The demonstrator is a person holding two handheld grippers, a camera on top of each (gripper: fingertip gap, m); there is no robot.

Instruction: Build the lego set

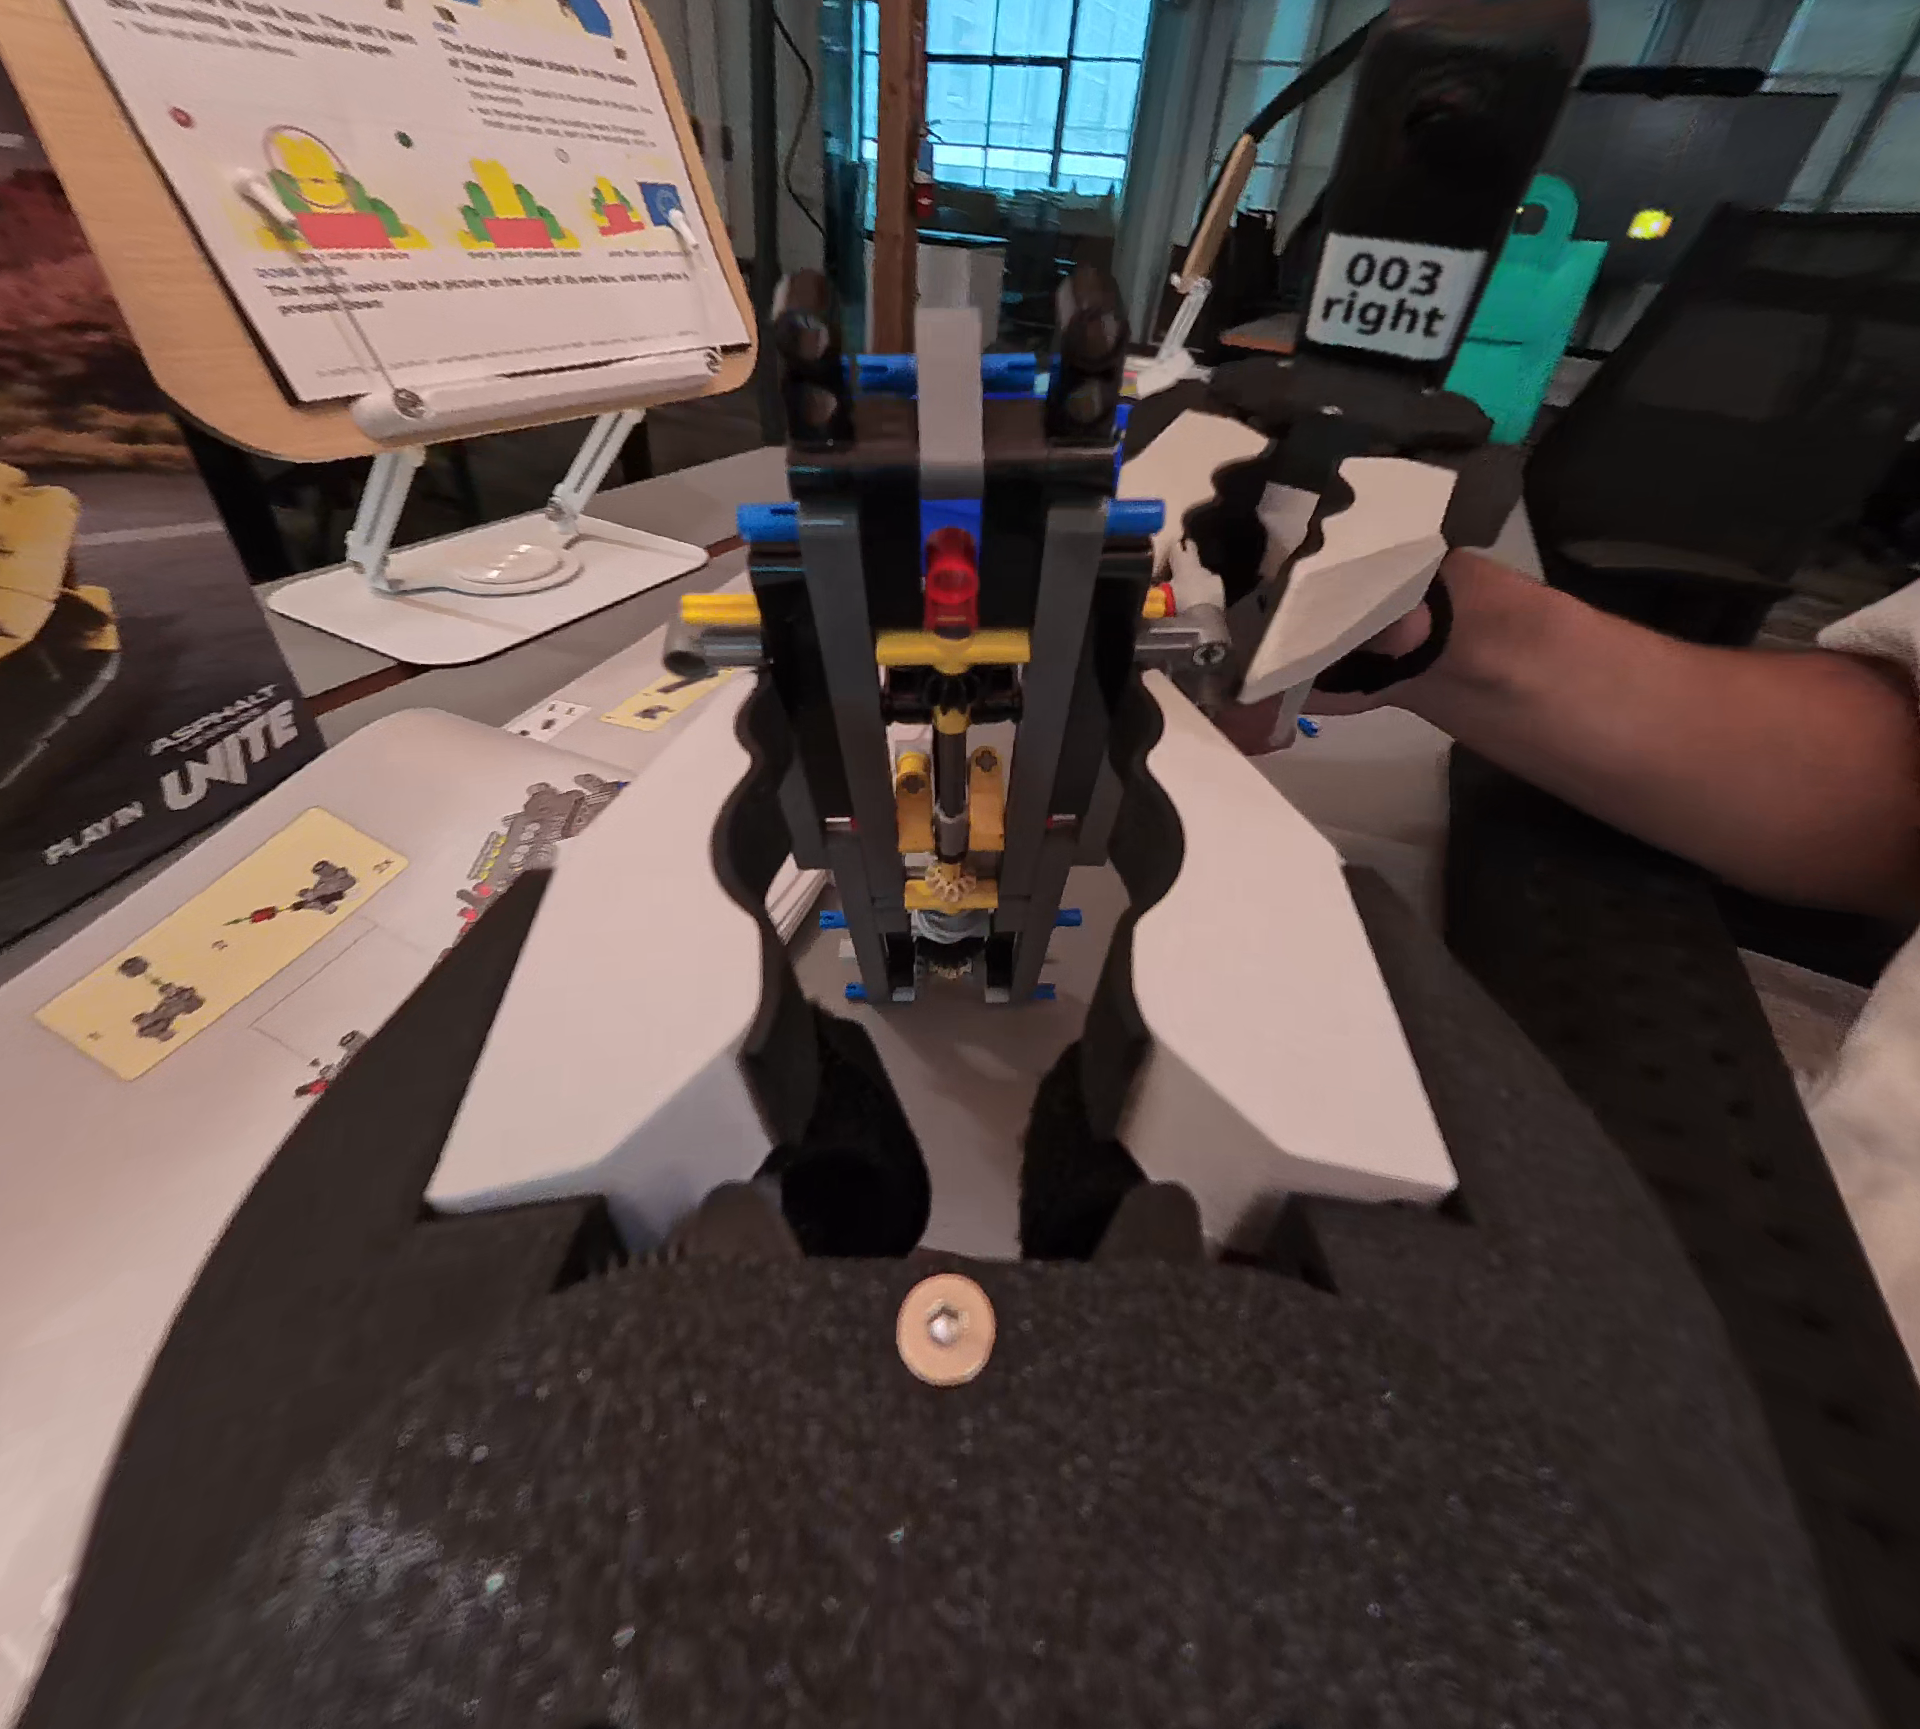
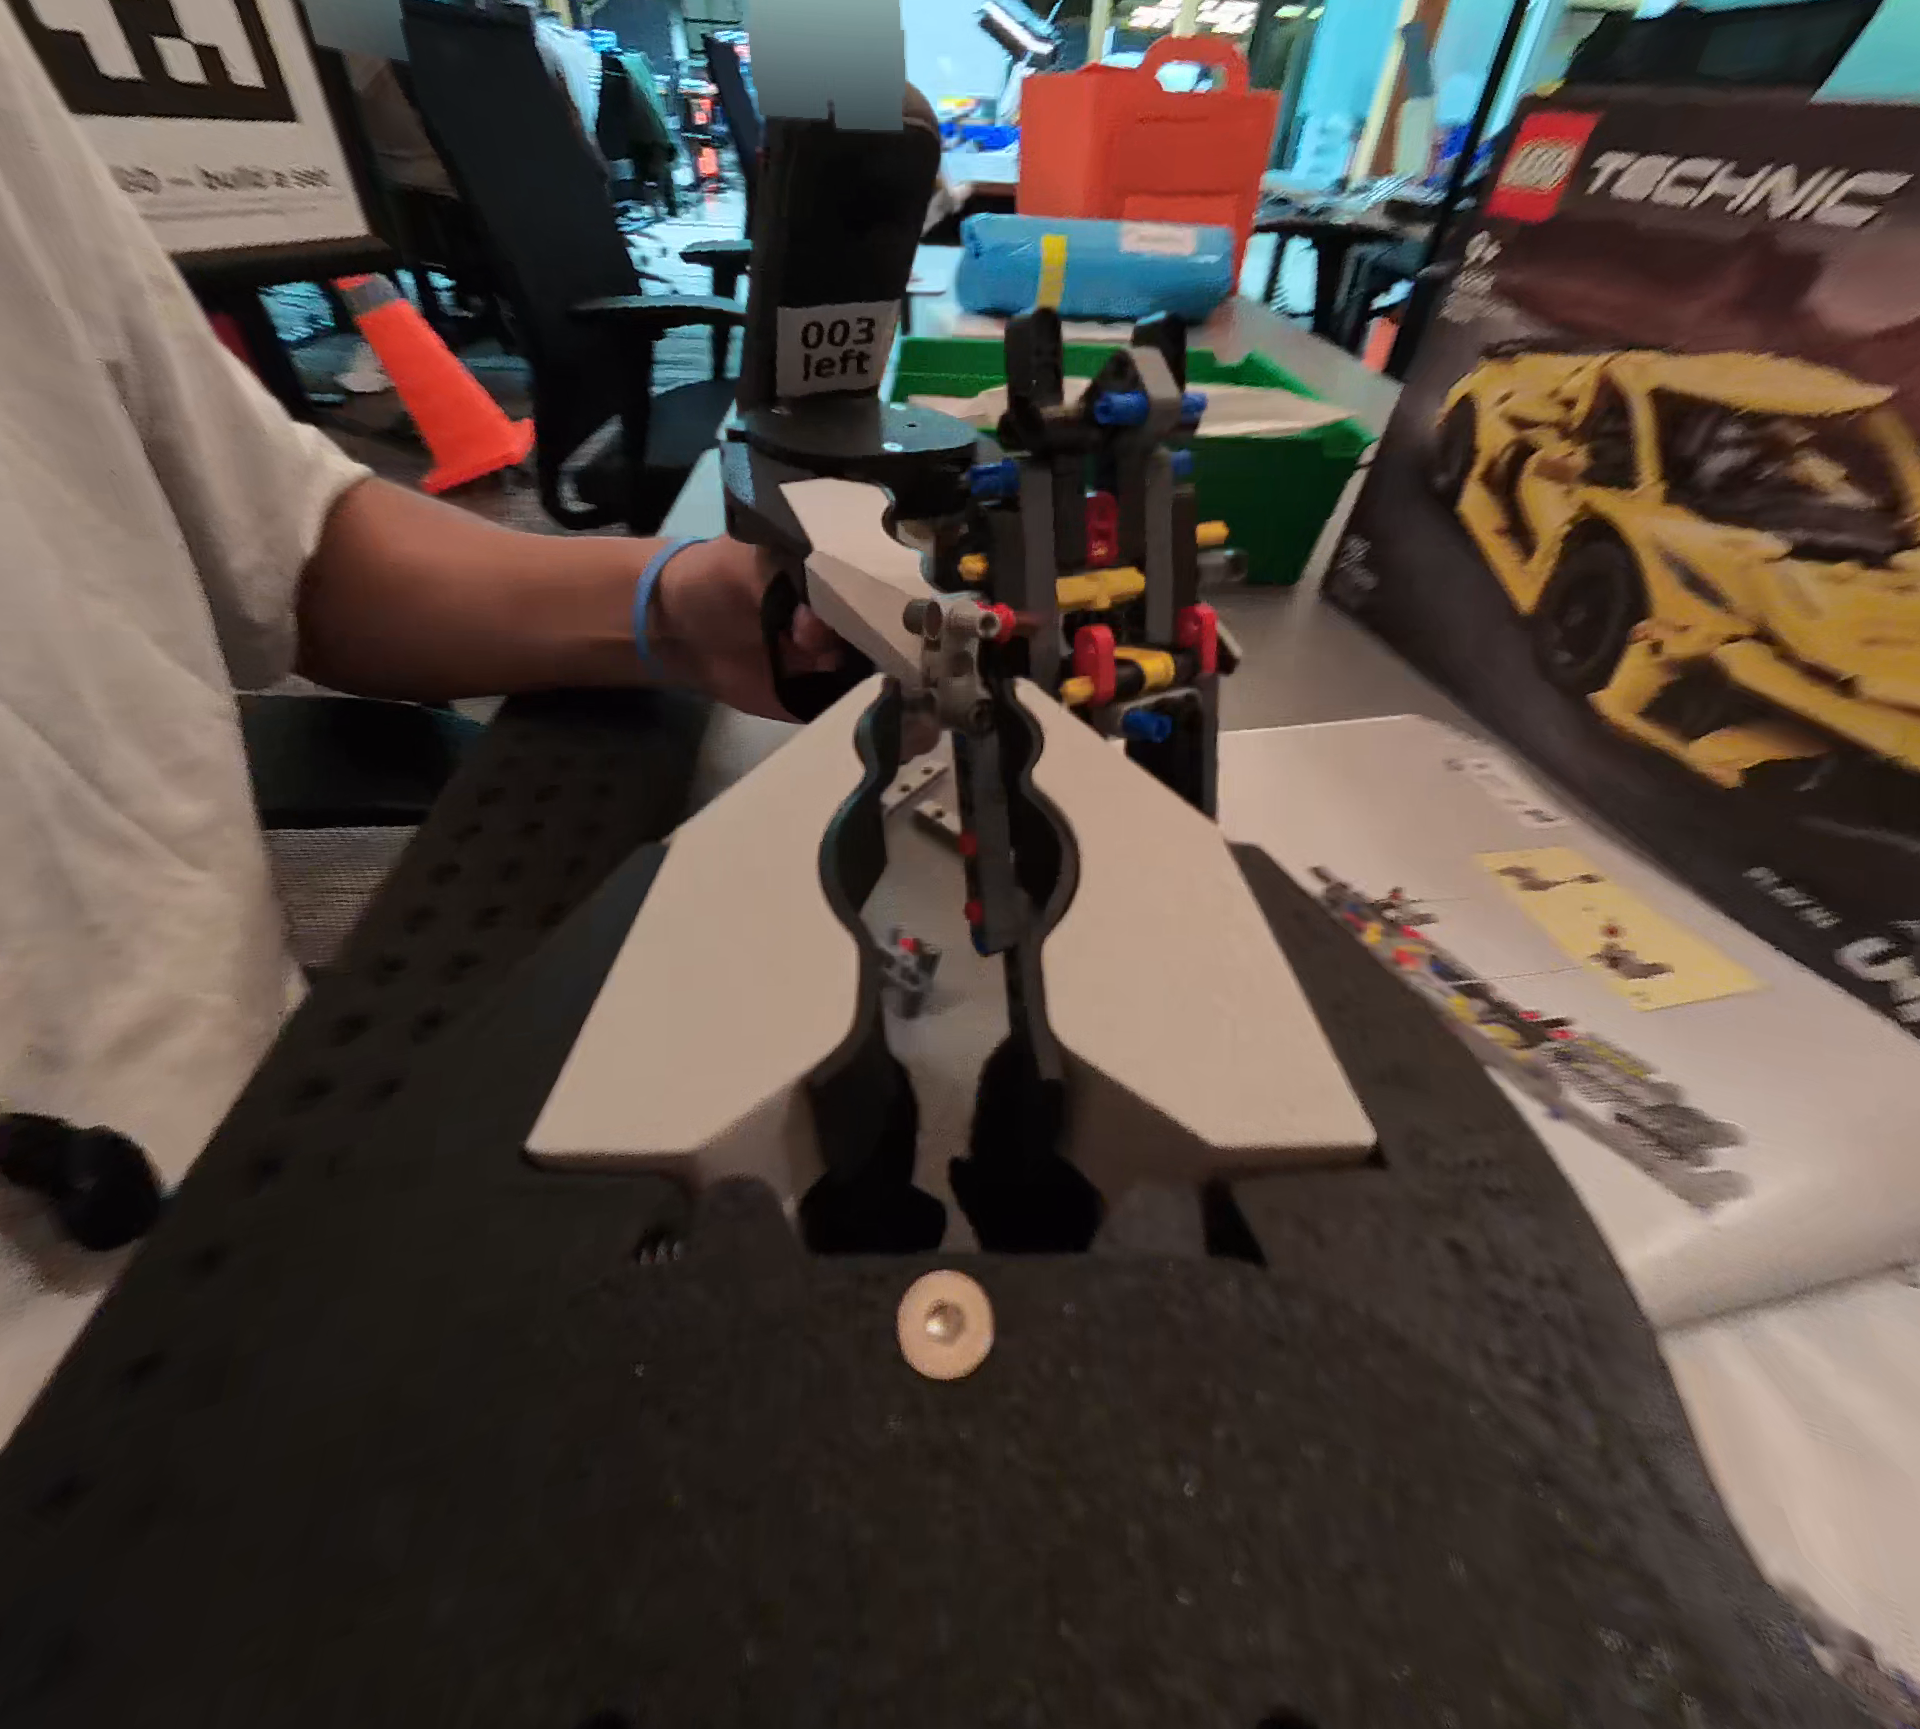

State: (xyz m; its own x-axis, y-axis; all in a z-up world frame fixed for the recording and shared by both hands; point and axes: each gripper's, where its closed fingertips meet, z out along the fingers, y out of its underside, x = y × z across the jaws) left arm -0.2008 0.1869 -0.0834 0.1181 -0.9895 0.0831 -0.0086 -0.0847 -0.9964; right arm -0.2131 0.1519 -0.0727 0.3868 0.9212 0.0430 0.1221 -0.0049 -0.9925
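The Lego chassis [image 1: 940, 692] is a tall frame of dark grey beams with yellow, red and blue parts. It stands upright between the fingers of my left gripper [image 1: 951, 713], which is shut on it. It also shows in the right wrist view [image 2: 1101, 557], just beyond my right gripper [image 2: 951, 703]. The right gripper is shut on a dark grey beam [image 2: 992, 858] with a light grey connector [image 2: 951, 651] at its top, right beside the chassis's side. In the left wrist view the right gripper [image 1: 1236, 609] sits at the chassis's right edge.
The open instruction booklet [image 2: 1455, 900] lies on the table, with the set's box [image 2: 1662, 484] upright behind it. A sheet on a stand [image 1: 364, 121] is at the far left. A green bin [image 2: 1278, 474] is behind the chassis. A small grey part [image 2: 909, 962] lies under my right gripper.
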